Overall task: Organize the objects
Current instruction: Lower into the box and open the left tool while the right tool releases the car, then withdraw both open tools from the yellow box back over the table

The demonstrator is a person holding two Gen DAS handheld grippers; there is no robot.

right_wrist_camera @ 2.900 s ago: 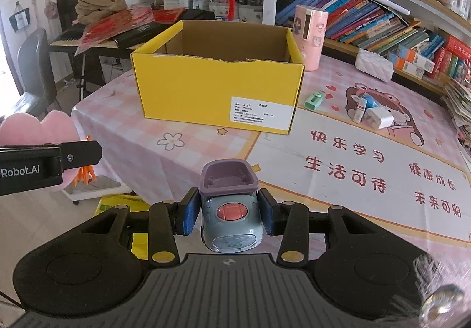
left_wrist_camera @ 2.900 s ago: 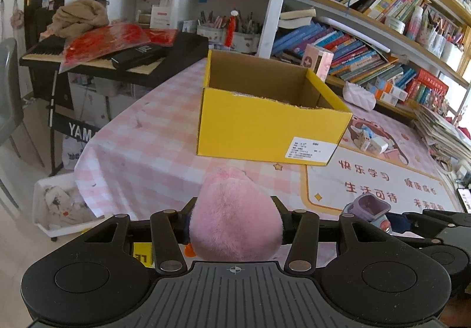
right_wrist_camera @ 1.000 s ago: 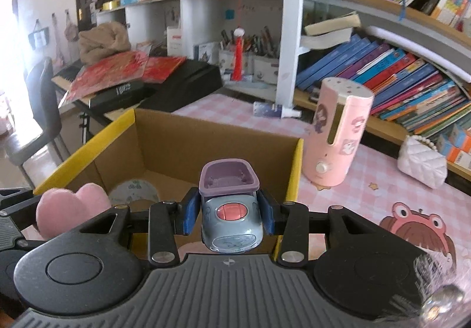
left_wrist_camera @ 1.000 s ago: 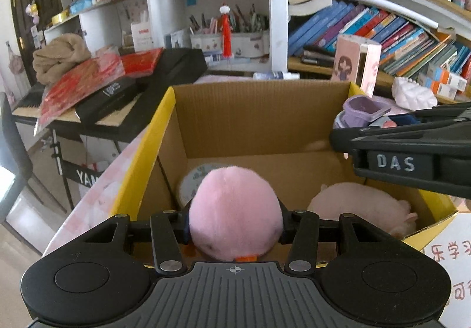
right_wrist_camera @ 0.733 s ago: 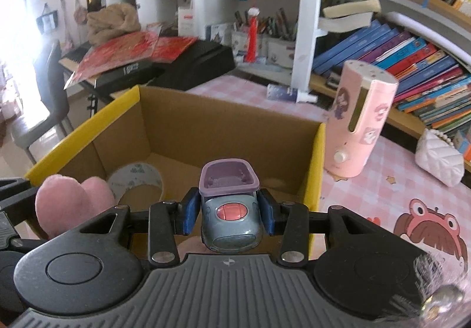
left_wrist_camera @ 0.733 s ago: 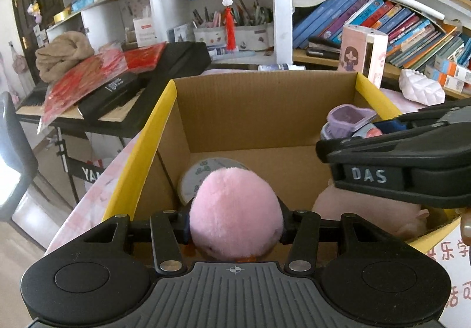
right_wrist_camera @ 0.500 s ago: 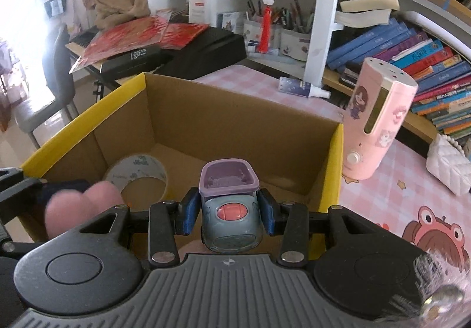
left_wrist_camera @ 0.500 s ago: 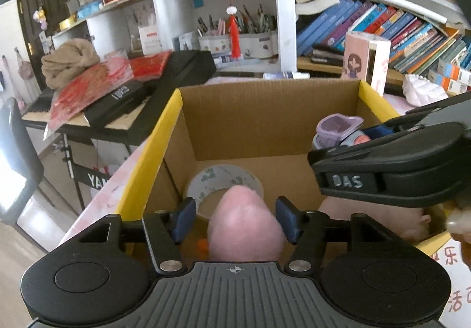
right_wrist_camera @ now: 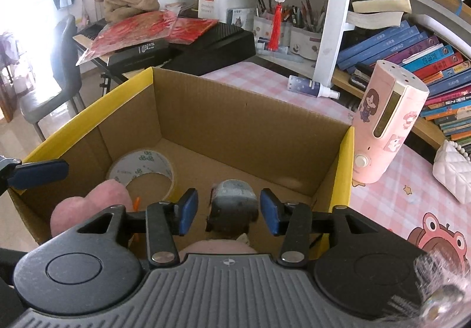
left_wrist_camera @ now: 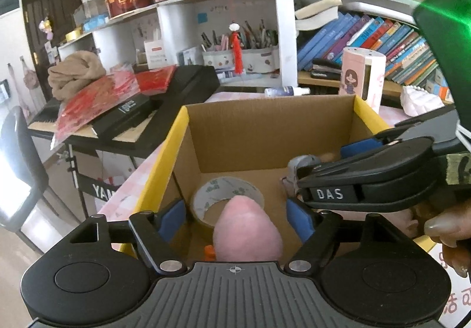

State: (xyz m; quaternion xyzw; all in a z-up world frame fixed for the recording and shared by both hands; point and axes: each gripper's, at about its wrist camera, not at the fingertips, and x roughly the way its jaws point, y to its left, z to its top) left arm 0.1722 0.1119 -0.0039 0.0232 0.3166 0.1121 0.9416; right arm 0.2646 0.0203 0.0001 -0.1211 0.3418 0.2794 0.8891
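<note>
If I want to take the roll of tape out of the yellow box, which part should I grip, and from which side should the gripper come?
Grip the tape roll from above, one finger in its open centre and one outside, pinching the ring's far wall. It lies flat on the floor of the yellow box, hole up. The pink plush crowds its near edge, so the far side looks easier.

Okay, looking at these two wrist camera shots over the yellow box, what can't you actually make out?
- Grey toy car: blurred in the right wrist view; resting or falling, unclear.
- Pink plush: lower part hidden behind the left hand-held gripper body.
- Second pink item: mostly covered by the right hand-held gripper.
- Tape roll print: too small.
</note>
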